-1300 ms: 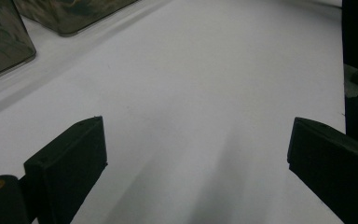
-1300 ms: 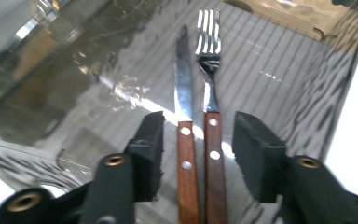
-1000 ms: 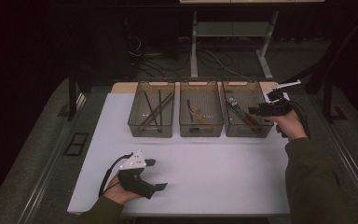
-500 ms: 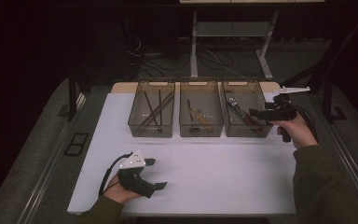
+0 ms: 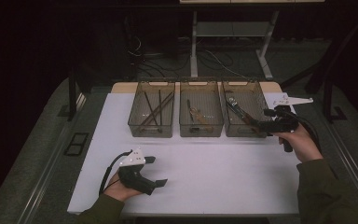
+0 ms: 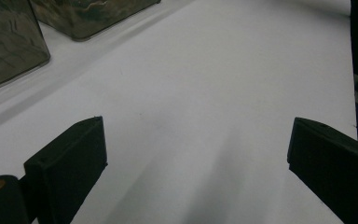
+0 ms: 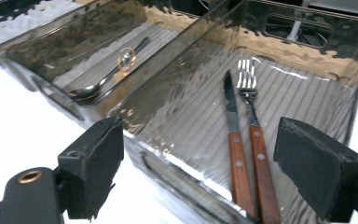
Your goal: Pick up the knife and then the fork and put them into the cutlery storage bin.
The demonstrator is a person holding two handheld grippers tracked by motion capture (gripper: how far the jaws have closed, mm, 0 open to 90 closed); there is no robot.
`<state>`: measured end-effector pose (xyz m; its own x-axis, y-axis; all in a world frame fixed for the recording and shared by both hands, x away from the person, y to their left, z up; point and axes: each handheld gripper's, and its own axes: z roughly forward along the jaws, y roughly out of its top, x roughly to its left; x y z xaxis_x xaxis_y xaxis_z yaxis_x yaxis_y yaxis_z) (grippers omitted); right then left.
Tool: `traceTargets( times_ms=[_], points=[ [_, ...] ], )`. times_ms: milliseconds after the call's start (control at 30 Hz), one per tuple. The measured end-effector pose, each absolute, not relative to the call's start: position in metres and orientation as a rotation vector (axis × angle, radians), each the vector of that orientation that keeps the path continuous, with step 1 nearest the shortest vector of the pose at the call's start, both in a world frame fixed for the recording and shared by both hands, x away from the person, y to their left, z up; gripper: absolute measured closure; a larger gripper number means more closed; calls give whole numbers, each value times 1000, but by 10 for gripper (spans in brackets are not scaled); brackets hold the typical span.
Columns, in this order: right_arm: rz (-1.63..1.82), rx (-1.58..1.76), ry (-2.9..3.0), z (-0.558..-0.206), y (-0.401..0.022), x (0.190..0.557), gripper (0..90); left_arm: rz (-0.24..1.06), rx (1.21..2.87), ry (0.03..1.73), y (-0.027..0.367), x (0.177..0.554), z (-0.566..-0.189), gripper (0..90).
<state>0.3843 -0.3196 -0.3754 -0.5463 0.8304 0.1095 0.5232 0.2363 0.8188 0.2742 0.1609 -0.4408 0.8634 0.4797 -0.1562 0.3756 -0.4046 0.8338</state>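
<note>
Right tongs (image 5: pixel 263 125) at 3 o'clock on the white rectangular table (image 5: pixel 214 177), held level just beside the near right corner of the right-hand smoked translucent plastic bin (image 5: pixel 244 95); jaws just opened, standing wide apart with nothing between them. In the right gripper view, right tongs (image 7: pixel 200 163) aimed into that bin: wooden-handled steel knife (image 7: pixel 233 140) and wooden-handled steel fork (image 7: pixel 254 135) lying side by side on the ribbed floor, handles toward the tongs, blade and tines pointing away, handles almost touching. In the high view, knife and fork seen as one slanted pair (image 5: pixel 240 112) in the right-hand bin. Middle smoked translucent plastic bin (image 5: pixel 200 89) at 12 o'clock, holding a steel spoon (image 7: pixel 107 77). Left-hand smoked translucent plastic bin (image 5: pixel 153 91) at 11 o'clock, holding long dark chopsticks (image 5: pixel 154 109) crossed over one another. Left tongs (image 5: pixel 156 171) at 7 o'clock, resting on the table well apart from all three bins, pointing toward 3 o'clock. In the left gripper view, left tongs (image 6: pixel 196 154) spread wide over bare table, gripping nothing.
</note>
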Motion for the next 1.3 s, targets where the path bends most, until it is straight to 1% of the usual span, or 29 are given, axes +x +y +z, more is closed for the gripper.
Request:
traceTargets(
  times_ms=[400,433,600,1300],
  points=[
    [1278,1098,2215,-381,-302,350,159,134,2046,614,161,274,-440,40],
    [1285,1089,2224,-382,-301,347,139,133,2045,614,161,273,-440,40],
    [1297,1045,2242,-390,-294,334,139,132,2049,609,161,272,-439,40],
    [1338,1039,2272,-425,-289,287,139,134,2046,604,161,270,-439,40]
  ],
)
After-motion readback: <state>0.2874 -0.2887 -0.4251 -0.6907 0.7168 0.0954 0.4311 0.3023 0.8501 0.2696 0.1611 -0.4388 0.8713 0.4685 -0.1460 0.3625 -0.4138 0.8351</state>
